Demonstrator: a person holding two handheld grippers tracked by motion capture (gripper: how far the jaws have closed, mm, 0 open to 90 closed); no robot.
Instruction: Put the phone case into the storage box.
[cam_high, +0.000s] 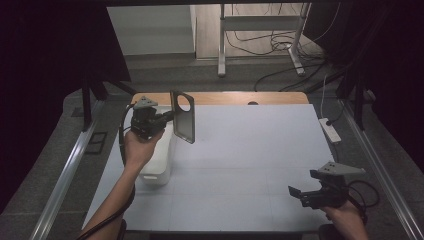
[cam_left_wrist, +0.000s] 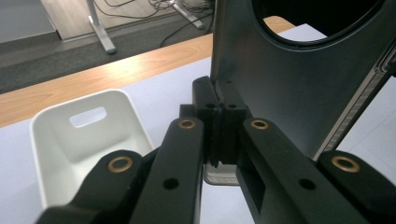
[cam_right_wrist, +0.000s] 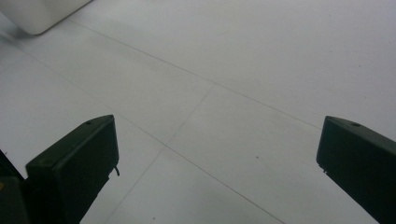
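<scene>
My left gripper (cam_high: 167, 117) is shut on the edge of a flat dark metal plate (cam_high: 183, 116) with a round hole near its top, held upright above the table's left side. In the left gripper view the jaws pinch the plate (cam_left_wrist: 289, 84) at its lower corner, pads (cam_left_wrist: 219, 121) pressed together on it. Under and beside it stands a white bin (cam_high: 157, 160), seen empty in the left gripper view (cam_left_wrist: 88, 144). My right gripper (cam_high: 300, 195) is low over the front right of the table, jaws wide apart with bare table surface between its fingertips (cam_right_wrist: 74, 163).
The white table top (cam_high: 250, 150) has a wooden strip along its far edge (cam_high: 235, 97). A white power strip (cam_high: 330, 130) lies off the right edge. Table legs and cables sit on the floor beyond. Black curtains flank both sides.
</scene>
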